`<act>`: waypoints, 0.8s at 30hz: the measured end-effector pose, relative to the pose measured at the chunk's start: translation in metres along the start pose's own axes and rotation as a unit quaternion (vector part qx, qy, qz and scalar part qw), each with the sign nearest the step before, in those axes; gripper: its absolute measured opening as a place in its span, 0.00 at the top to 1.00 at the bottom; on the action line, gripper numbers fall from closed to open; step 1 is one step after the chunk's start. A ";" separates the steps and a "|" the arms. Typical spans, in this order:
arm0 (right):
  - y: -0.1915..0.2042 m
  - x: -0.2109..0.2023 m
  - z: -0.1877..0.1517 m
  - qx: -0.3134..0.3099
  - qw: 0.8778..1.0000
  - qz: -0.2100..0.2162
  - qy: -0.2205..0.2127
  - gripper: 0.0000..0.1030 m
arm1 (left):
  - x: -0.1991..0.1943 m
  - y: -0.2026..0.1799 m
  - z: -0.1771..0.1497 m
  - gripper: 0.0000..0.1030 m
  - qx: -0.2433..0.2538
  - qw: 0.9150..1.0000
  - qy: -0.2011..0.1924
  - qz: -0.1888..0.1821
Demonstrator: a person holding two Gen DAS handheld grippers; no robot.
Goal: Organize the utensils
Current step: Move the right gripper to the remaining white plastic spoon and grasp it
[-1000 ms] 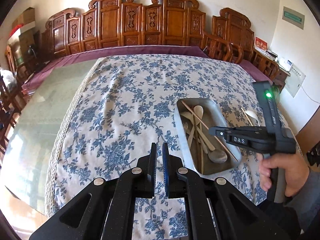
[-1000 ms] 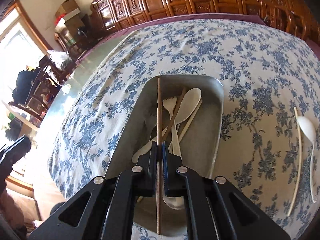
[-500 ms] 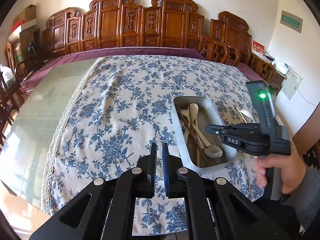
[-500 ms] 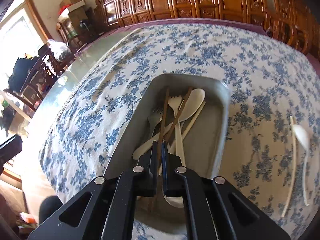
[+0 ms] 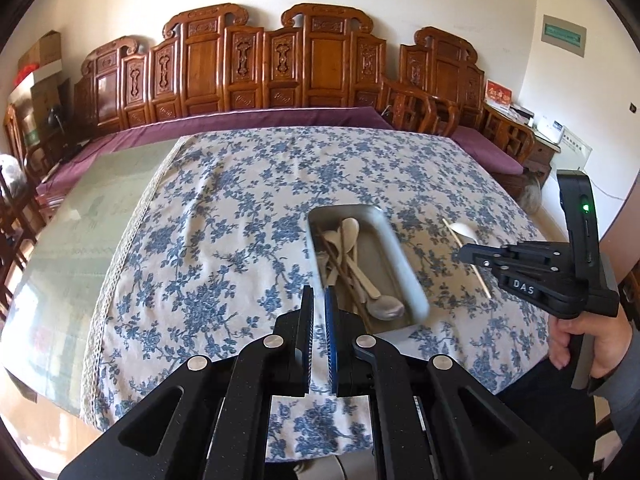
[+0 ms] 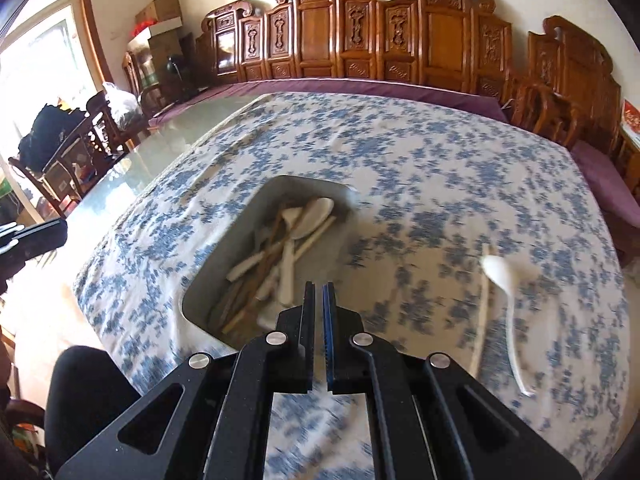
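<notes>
A metal tray [image 5: 404, 276] [image 6: 236, 224] on the blue floral tablecloth holds several spoons, forks and chopsticks. A white spoon [image 6: 502, 276] [image 5: 464, 230] and a single chopstick [image 6: 482, 300] [image 5: 466, 256] lie on the cloth to the tray's right. My right gripper [image 6: 319, 290] is shut and empty, raised above the tray's near right corner; it also shows in the left wrist view [image 5: 466, 255]. My left gripper [image 5: 319, 294] is shut and empty, just left of the tray's near end.
The floral tablecloth [image 5: 224, 216] covers part of a glass-topped table [image 5: 72, 232]. Carved wooden chairs [image 5: 312, 68] line the far wall. A dark chair [image 6: 76, 148] stands at the left. A black seat [image 6: 84, 388] is at the near edge.
My right gripper let go of the brown chopstick, which now lies in the tray, and lifted back and to the right. My left gripper stayed shut and pulled back a little.
</notes>
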State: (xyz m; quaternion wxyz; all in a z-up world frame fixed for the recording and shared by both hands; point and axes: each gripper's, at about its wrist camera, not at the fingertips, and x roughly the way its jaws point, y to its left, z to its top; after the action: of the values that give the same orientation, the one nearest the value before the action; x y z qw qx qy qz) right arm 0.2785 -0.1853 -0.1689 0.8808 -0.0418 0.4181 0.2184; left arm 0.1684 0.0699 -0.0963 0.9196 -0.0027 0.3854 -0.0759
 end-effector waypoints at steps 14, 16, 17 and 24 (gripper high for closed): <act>-0.078 -0.073 -0.042 0.044 0.998 -0.039 -0.030 0.94 | -0.015 -0.052 -0.001 0.30 0.015 1.000 -0.011 -0.010; -0.085 -0.076 -0.044 0.037 0.998 -0.048 -0.028 0.81 | -0.011 -0.058 0.000 0.21 0.008 1.000 -0.009 -0.012; -0.092 -0.078 -0.045 0.034 0.998 -0.052 -0.031 0.75 | -0.009 -0.061 0.002 0.18 0.008 1.000 -0.007 -0.013; -0.128 -0.053 -0.055 0.021 0.997 -0.071 -0.016 0.66 | 0.022 -0.083 0.006 0.11 0.016 1.000 0.009 -0.010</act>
State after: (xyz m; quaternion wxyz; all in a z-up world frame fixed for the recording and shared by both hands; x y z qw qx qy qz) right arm 0.2634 -0.3338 -0.1784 0.9013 -0.0488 0.4045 0.1471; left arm 0.1762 -0.0154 -0.1027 0.9152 0.0084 0.3924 -0.0916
